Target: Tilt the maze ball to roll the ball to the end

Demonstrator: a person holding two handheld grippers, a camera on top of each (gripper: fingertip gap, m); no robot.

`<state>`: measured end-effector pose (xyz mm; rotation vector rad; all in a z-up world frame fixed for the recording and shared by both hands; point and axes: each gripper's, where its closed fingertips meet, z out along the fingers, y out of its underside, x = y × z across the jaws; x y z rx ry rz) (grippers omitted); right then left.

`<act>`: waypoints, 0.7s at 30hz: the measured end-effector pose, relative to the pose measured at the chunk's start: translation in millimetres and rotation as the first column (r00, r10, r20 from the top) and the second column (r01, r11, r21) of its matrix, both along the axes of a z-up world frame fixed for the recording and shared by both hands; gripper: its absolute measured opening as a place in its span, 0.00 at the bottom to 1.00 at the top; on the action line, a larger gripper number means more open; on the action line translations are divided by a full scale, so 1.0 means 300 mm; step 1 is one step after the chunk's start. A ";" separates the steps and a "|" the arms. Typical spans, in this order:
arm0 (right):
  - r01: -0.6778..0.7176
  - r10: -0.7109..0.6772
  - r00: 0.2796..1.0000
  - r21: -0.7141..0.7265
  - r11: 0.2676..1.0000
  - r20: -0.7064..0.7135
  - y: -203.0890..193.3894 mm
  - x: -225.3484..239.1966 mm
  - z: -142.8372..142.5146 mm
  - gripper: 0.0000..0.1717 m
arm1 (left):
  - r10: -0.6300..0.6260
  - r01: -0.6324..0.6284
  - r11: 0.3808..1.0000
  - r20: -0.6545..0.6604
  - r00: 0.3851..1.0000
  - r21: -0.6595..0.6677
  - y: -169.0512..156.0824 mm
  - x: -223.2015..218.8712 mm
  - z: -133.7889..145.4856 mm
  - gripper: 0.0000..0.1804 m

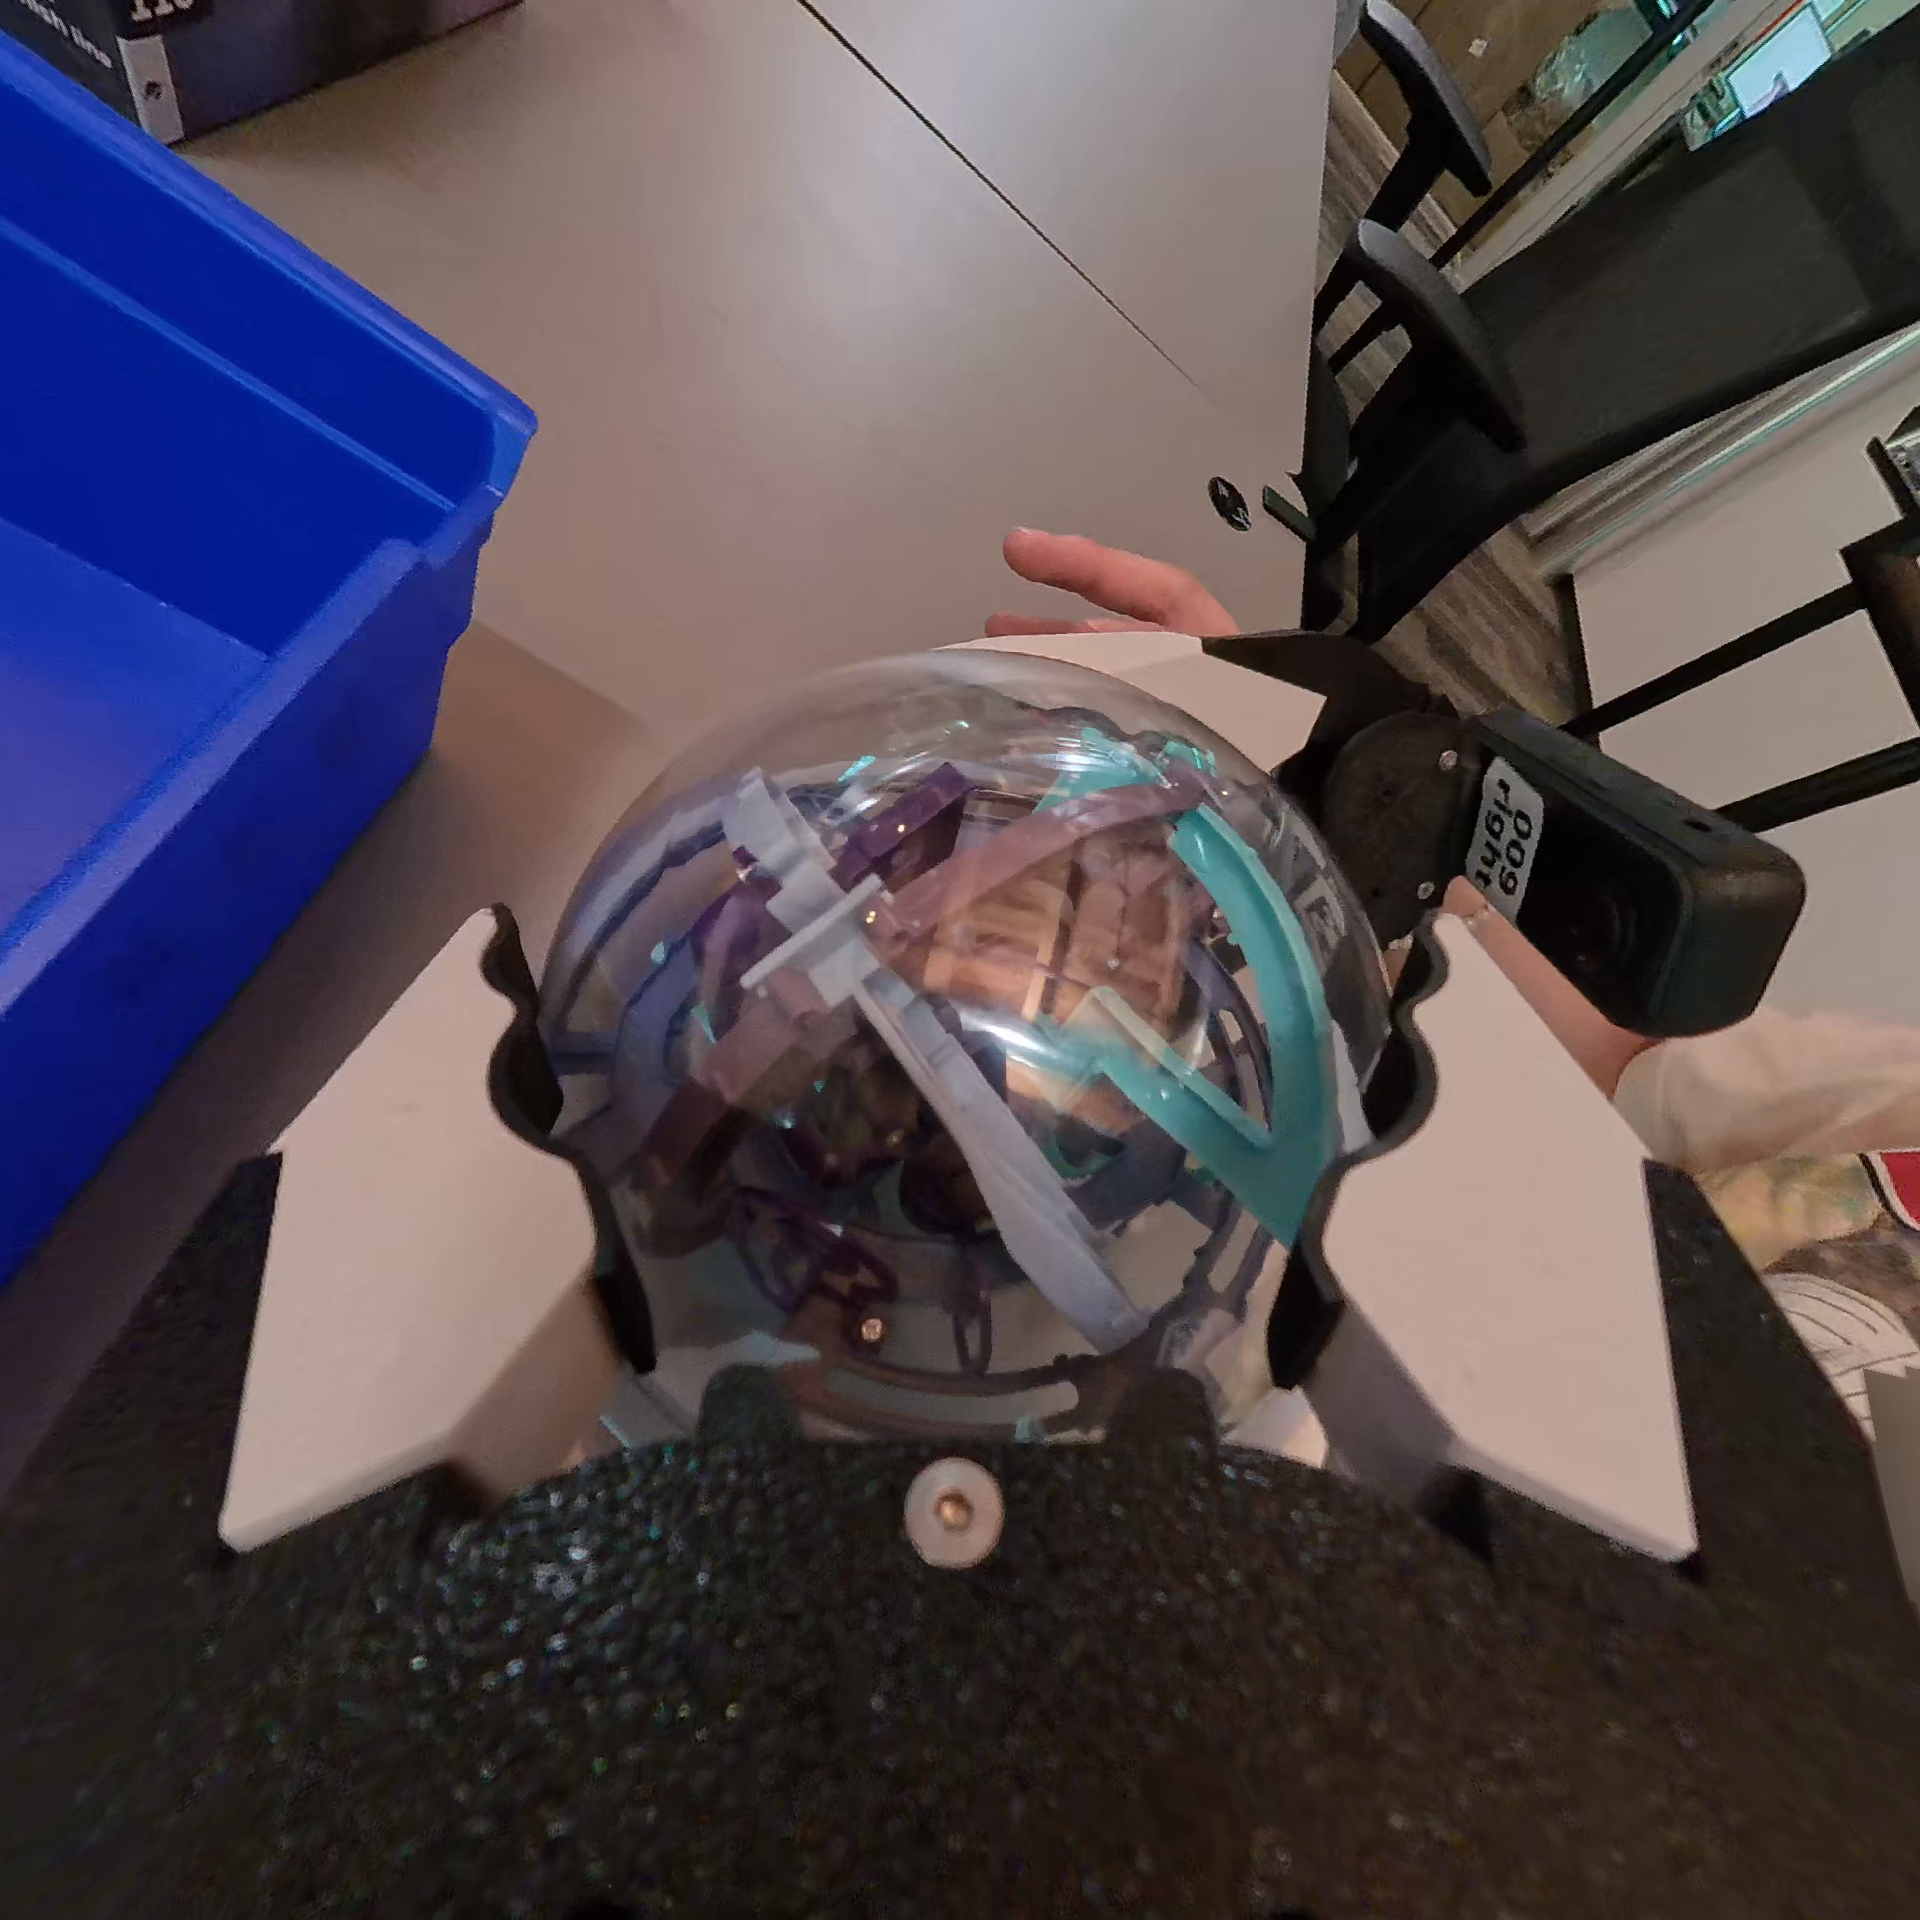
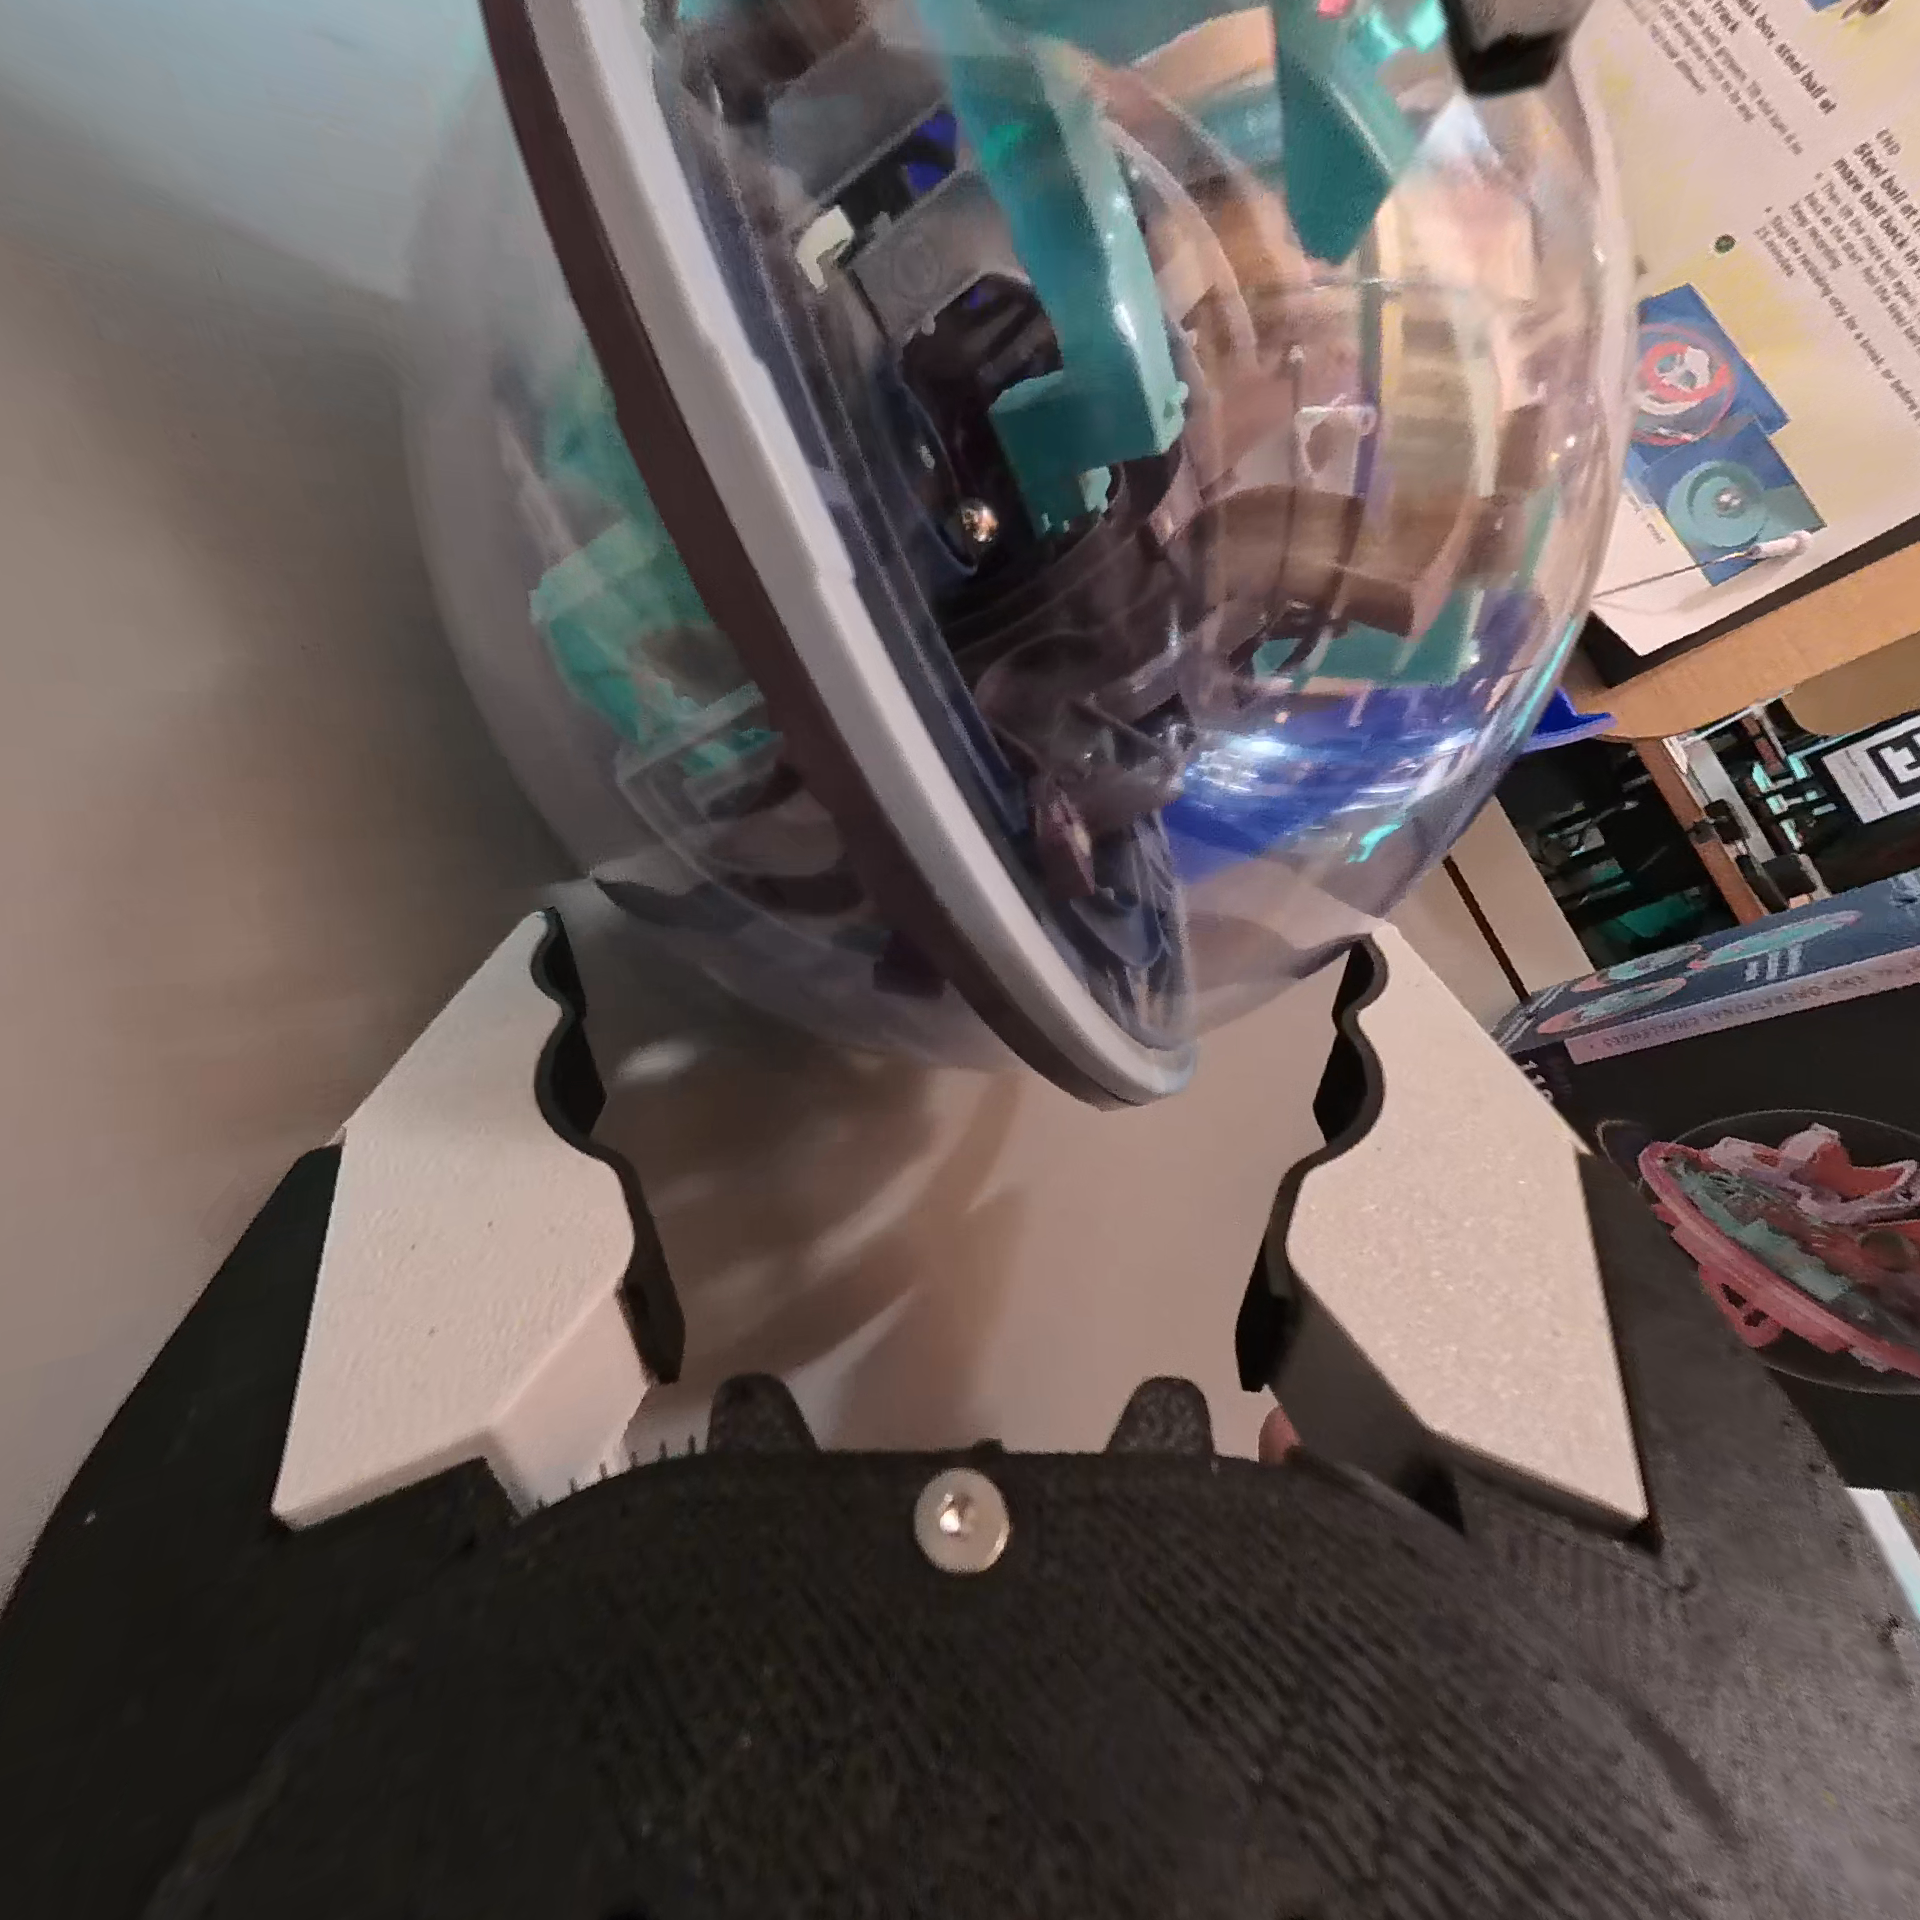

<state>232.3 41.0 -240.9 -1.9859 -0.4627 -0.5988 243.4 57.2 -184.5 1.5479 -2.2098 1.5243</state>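
The maze ball [image 1: 966, 997] is a clear sphere with teal, purple and grey tracks inside. It is held above the table. My left gripper [image 1: 961, 1039] is shut on it, with a pad pressed on each side. In the right wrist view the maze ball [image 2: 1039, 499] is tilted, its white rim running diagonally. A small steel ball [image 2: 977, 520] sits on a dark track beside a teal piece. My right gripper [image 2: 956, 956] touches the sphere's lower curve with both fingertips. It also shows in the left wrist view [image 1: 1351, 790] at the sphere's far right.
A blue bin [image 1: 208, 520] stands on the table [image 1: 831, 312] at the left. A person's hand [image 1: 1101, 582] is behind the sphere. Black chairs [image 1: 1455, 312] stand past the table edge. A dark product box [image 2: 1714, 1143] and a printed sheet [image 2: 1766, 312] lie to the right.
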 end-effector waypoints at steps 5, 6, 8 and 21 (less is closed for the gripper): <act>-0.015 0.015 1.000 -0.009 1.000 0.008 0.003 0.013 -0.001 0.80 | 0.028 -0.028 0.999 -0.003 1.000 -0.015 0.006 0.009 0.001 0.85; -0.017 0.017 1.000 -0.014 1.000 0.012 0.005 0.018 -0.001 0.79 | 0.038 -0.038 0.999 -0.008 0.999 -0.021 0.009 0.011 0.001 0.85; -0.016 0.017 1.000 -0.028 0.999 0.020 0.011 0.030 -0.001 0.78 | 0.059 -0.060 0.998 -0.022 0.998 -0.034 0.015 0.017 0.000 0.85; -0.084 0.083 0.994 0.022 0.996 0.073 0.004 0.021 0.044 0.74 | 0.090 -0.092 0.994 -0.029 0.996 -0.054 0.026 0.021 0.001 0.85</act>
